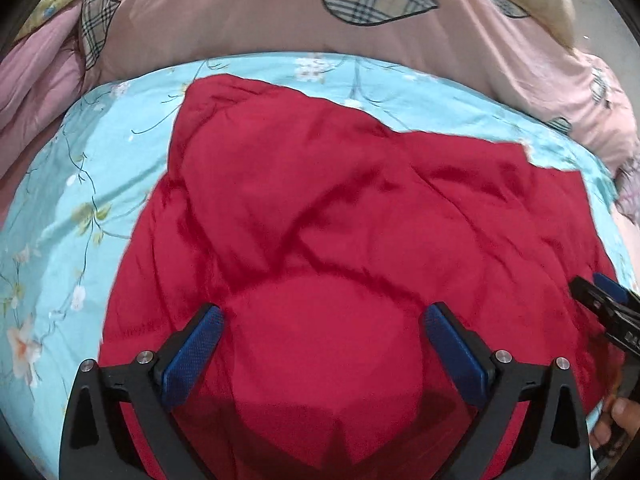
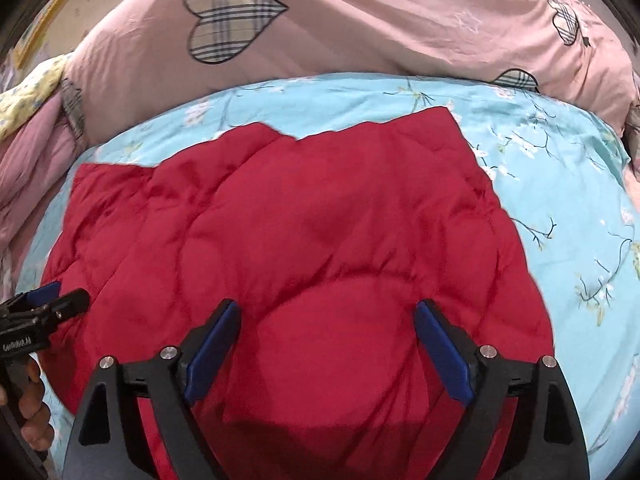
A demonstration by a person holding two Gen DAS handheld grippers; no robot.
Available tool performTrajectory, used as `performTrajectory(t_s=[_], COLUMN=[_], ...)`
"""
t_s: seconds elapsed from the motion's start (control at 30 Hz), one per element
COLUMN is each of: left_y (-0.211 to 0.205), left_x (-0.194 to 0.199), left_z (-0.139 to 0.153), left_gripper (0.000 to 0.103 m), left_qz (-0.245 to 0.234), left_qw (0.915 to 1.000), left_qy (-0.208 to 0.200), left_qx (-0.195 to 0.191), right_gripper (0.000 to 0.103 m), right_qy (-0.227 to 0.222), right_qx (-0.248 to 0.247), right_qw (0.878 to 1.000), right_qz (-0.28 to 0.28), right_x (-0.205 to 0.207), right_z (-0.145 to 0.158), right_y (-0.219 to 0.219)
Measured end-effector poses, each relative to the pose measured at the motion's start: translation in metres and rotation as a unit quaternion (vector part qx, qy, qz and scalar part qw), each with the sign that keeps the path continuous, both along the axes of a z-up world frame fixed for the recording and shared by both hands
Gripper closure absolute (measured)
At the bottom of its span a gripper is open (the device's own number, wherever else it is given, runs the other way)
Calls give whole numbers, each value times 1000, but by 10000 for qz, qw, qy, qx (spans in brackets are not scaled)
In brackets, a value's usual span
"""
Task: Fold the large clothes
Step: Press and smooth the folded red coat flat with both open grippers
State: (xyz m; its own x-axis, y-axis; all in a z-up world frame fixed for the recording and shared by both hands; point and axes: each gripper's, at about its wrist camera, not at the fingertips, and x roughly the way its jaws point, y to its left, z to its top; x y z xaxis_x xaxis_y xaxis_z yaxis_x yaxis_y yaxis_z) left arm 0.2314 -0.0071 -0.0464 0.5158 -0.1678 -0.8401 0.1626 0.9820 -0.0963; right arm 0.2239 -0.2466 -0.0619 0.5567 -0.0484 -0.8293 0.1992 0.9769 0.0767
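A large red quilted padded garment (image 1: 340, 208) lies spread and rumpled on a bed covered by a light blue floral sheet (image 1: 60, 240), with stitched puffy panels and deep creases. Behind it is heaped a pink duvet with plaid hearts (image 2: 360, 28). The left tool (image 1: 320, 344) and right tool (image 2: 328, 340) both hover above the garment with blue-padded jaws spread wide, gripping nothing. The garment's near edge is cut off below both views, and its sleeves and collar cannot be made out.
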Motion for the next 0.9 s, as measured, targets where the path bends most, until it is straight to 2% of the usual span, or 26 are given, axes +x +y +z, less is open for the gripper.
performTrajectory(t_s=[0.23, 0.37, 0.53, 0.63, 0.77, 0.9], left_y=[-4, -1, 4, 7, 6, 10], left_x=[53, 67, 78, 84, 85, 54], left_z=[-24, -35, -47, -51, -51, -28], left_gripper=[0, 0, 0, 0, 0, 1], left_qz=[325, 452, 560, 583, 587, 479], left_qw=[9988, 9978, 9968, 9963, 9962, 9975], left_qy=[357, 470, 544, 582, 619, 493], left_qx=[-18, -104, -199, -262, -151, -191], right_gripper=[13, 14, 14, 13, 13, 13], right_qy=[172, 180, 186, 143, 131, 84], right_qx=[-11, 434, 413, 759, 800, 703], right_qw=[9998, 9977, 9963, 9931, 9924, 9939], right_qz=[-88, -488, -726, -884, -927, -851], right_x=[19, 25, 24, 23, 23, 23], right_z=[-9, -19, -27, -30, -31, -28], right_y=[-11, -35, -39, -49, -49, -44])
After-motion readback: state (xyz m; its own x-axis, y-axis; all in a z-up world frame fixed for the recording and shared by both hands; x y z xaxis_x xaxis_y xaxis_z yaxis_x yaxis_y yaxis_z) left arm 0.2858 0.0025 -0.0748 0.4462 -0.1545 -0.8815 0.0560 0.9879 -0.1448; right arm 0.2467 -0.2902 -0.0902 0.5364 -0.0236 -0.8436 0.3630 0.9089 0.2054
